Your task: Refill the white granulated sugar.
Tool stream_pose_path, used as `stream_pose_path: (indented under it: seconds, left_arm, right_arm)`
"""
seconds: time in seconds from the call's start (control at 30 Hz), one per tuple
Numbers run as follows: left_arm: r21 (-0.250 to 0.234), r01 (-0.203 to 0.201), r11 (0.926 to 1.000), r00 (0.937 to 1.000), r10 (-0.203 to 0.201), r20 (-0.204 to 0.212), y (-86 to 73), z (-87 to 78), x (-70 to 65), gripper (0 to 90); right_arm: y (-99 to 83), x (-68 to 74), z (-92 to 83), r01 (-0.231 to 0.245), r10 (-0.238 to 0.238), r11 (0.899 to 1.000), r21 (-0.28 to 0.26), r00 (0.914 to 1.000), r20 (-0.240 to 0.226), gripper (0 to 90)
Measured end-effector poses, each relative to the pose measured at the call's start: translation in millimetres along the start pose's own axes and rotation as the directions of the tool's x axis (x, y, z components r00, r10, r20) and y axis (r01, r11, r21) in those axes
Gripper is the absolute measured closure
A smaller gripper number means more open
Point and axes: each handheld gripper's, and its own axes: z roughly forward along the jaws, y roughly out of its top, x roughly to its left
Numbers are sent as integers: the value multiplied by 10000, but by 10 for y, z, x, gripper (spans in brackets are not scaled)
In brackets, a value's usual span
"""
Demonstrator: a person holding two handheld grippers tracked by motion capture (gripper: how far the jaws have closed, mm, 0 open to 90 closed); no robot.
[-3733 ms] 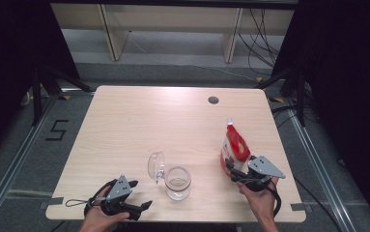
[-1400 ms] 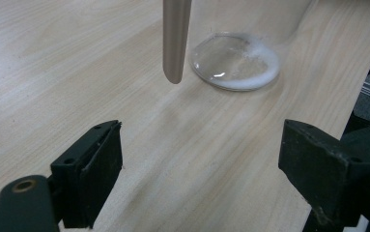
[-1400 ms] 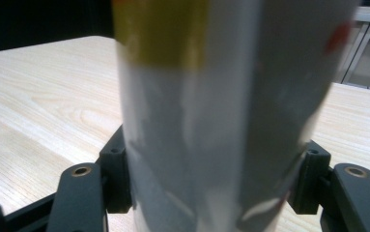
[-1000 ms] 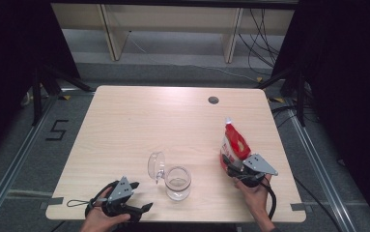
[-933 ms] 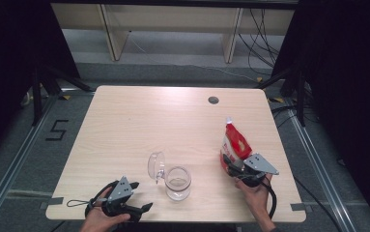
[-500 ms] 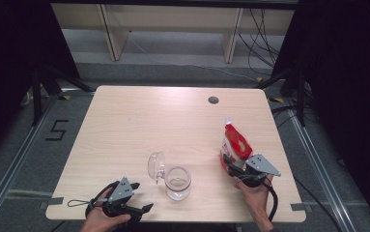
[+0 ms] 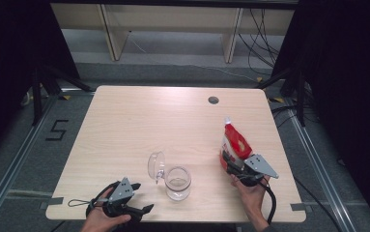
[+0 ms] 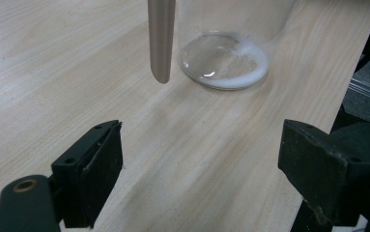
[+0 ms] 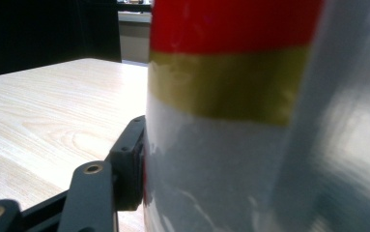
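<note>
Two claws, two different jobs right now. Your right gripper [image 7: 232,163] is clamped low on the red-and-white pouch [image 7: 235,144], which stands upright ahead of that claw with its spout on top; in the right gripper view one jaw presses flat against the pouch's white lower band, and the jaws have just been closing on it. Gripping low probably leaves the spout end free for tipping. Your left gripper [image 7: 135,210] rests near the table's [image 7: 149,116] front edge, jaws wide apart with nothing between them. Just ahead of it stands the glass jar [image 7: 178,181], its hinged lid [image 7: 155,165] flipped open, likely ready to receive the pouch's contents.
</note>
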Motion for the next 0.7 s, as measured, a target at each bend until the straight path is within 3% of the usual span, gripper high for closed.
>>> stream_pose_path:
  seconds: [0.03, 0.07, 0.1, 0.13, 0.17, 0.23, 0.43, 0.47, 0.53, 0.6, 0.7]
  left_arm:
    - [14, -127, 9999, 9999, 127, 3, 3, -4, 3, 158]
    - [128, -236, 9996, 9997, 236, -1, 6, -12, 9, 158]
    - [-79, -25, 10000, 10000, 25, 53, 4, 0, -10, 158]
    - [35, -150, 9999, 9999, 149, 55, 5, -9, 0, 158]
    - [104, -248, 9996, 9997, 248, 46, 5, -15, 11, 158]
    - [3, -57, 10000, 10000, 57, 28, 6, -11, 2, 159]
    - [-22, -62, 10000, 10000, 62, 6, 5, -10, 3, 159]
    - [110, -100, 9999, 9999, 100, -22, 6, -16, 10, 159]
    - [-119, 50, 9999, 10000, -50, 13, 0, -7, 7, 159]
    - [82, -211, 9997, 9998, 211, -60, 8, -35, 31, 160]
    - [-24, -157, 9999, 9999, 157, -36, 8, -34, 22, 159]
  right_arm:
    - [9, -12, -3, -55, 58, 9998, 189, 9999, -134, 447]
    - [19, -45, -1, 309, -308, 9994, 147, 9995, -109, 451]
    - [19, -34, -7, -17, 21, 9997, 243, 9999, -159, 455]
    - [23, -48, 6, 189, -189, 9998, 28, 9998, -94, 458]
    - [36, -65, -7, 272, -268, 9994, 228, 9995, -157, 460]
    - [52, -71, -6, 387, -378, 9988, 313, 9988, -297, 464]
    - [84, -83, -57, 353, -328, 9972, 665, 9987, -388, 470]
    - [85, -84, -50, 535, -520, 9978, 392, 9979, -384, 471]
    - [102, -75, -66, 722, -712, 9968, 332, 9970, -306, 473]
    - [130, -78, -106, 1026, -1003, 9931, 566, 9941, -413, 474]
    - [174, -65, -182, 1791, -1753, 9806, 800, 9831, -522, 476]
